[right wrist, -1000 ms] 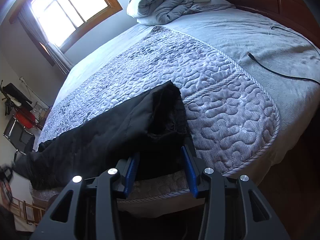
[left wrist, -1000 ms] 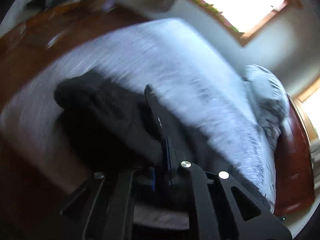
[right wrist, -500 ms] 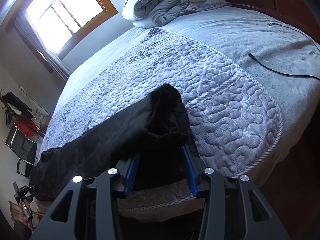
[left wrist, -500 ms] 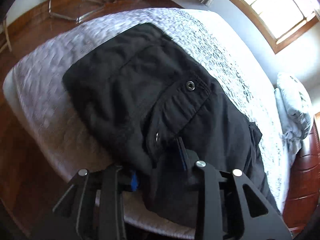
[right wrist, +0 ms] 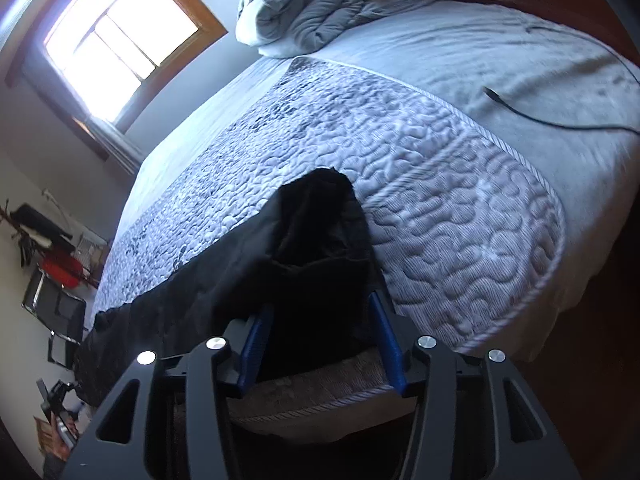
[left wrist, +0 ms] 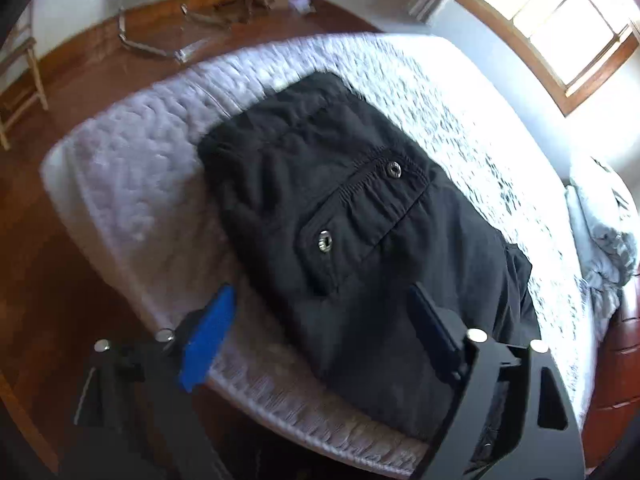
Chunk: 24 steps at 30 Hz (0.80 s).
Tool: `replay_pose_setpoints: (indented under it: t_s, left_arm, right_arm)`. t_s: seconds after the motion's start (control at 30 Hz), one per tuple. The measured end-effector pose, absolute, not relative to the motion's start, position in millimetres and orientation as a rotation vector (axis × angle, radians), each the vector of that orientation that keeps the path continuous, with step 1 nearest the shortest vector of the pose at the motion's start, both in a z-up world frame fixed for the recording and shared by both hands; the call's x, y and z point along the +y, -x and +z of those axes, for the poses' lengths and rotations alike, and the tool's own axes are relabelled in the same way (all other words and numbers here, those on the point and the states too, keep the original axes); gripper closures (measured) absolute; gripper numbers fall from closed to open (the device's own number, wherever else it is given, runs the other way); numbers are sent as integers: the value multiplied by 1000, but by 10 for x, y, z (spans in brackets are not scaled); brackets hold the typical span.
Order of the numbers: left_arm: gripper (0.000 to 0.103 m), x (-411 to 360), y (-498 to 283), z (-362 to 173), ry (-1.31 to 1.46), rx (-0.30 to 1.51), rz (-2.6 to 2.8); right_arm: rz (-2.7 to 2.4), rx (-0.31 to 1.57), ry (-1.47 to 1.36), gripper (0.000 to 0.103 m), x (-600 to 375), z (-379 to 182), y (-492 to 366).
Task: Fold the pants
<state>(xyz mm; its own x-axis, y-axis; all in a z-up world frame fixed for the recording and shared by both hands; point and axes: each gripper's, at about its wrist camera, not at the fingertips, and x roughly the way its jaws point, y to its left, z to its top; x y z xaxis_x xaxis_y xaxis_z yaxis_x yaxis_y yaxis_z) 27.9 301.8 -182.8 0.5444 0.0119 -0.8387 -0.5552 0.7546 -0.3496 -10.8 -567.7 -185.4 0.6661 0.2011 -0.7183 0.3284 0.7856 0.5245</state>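
Observation:
Black pants [left wrist: 340, 220] lie along the near edge of a quilted bed [left wrist: 132, 168], a buttoned pocket flap facing up. My left gripper [left wrist: 320, 320] is open wide above the pants near the bed's edge, with nothing held. In the right wrist view the pants [right wrist: 224, 280] stretch away to the left, their near end bunched up. My right gripper [right wrist: 320, 328] is open, its blue fingers [right wrist: 384, 340] on either side of that bunched end.
The grey quilt [right wrist: 460, 200] covers the bed, with a black cable [right wrist: 560, 120] on the sheet at right. A heaped duvet [right wrist: 320, 8] sits at the headboard. Chairs [left wrist: 160, 40] and clutter stand on the wooden floor [left wrist: 36, 260] past the bed's foot.
My left gripper was shut on the pants, laid that end flat on the bed, then opened wide and let go. My right gripper has stayed open around the bunched end.

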Motion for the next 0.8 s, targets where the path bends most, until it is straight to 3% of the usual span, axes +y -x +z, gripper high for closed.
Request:
replay_pose_setpoints:
  t_s: [0.1,0.2,0.4,0.5,0.57,0.63,0.8]
  left_arm:
    - [12,2911,-211,-1768,625,969,358]
    - [12,2721,-162,-1803,624,1003,322]
    - [12,2478,-269,-2075,655,1075,271]
    - [12,2418,-363,-2175,665,1090,265]
    - [12,2396,-416,-2204,677,1086,257]
    - [12,2385,-458,-2212,687,1082,278]
    - [12,2418,-487,-2266,751,1070,311]
  right_arm:
    - [-21,839,-767,48,-5682,-1896,184]
    - [81,821,-866,35,-5660,-1956,239]
    - [137,814,-1036,33,-5690,-2134,174]
    - [113,813,-1068,59,-5728,-2209,83]
    - [66,862,-985,83,-5683,-2200,-89]
    - [63,882,-948,92,-5653,-2159,-256]
    - [241,701,-879,93,-5503,-1552,-640]
